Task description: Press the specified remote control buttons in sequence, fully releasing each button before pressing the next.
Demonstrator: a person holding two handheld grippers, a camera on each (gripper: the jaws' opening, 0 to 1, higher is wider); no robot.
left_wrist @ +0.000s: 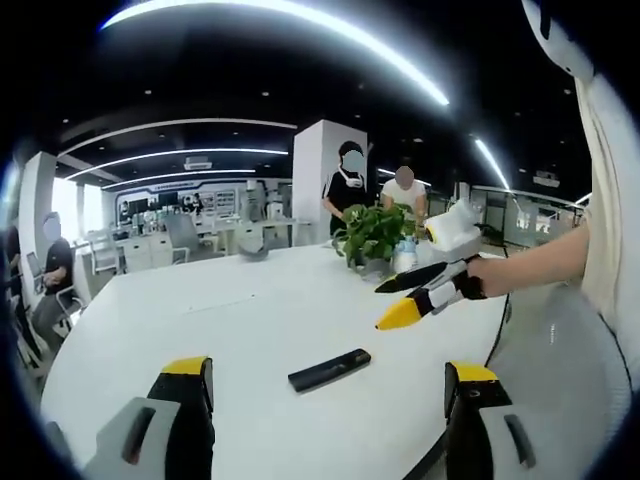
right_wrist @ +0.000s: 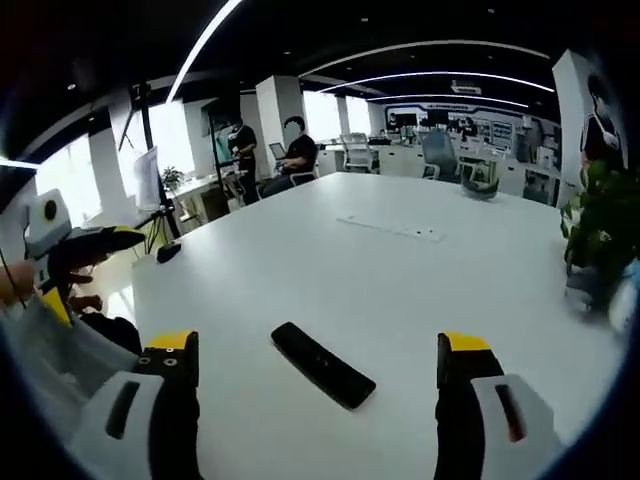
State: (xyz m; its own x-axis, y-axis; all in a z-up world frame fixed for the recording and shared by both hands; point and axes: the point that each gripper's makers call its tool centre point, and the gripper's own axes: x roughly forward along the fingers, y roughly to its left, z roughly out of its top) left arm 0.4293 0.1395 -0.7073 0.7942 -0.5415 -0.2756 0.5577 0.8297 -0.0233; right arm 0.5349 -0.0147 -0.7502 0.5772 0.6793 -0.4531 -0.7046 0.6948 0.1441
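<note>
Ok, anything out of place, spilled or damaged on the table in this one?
Nothing stands out. The black remote lies flat on the white table, intact, apart from both grippers. The left gripper and right gripper are open above it. The potted plant stands upright.

In the left gripper view, the left gripper rises from the bottom edge with its two yellow-tipped jaws set wide apart, nothing between them. At the right of that frame the right gripper reaches in from the right, its yellow-tipped jaws parted and pointing toward the left, held by a bare forearm that runs to the right edge.

In the right gripper view, the right gripper has its jaws spread wide at the bottom of the frame. At the far left, the left gripper shows, held by a hand; its jaw state is unclear there.
</note>
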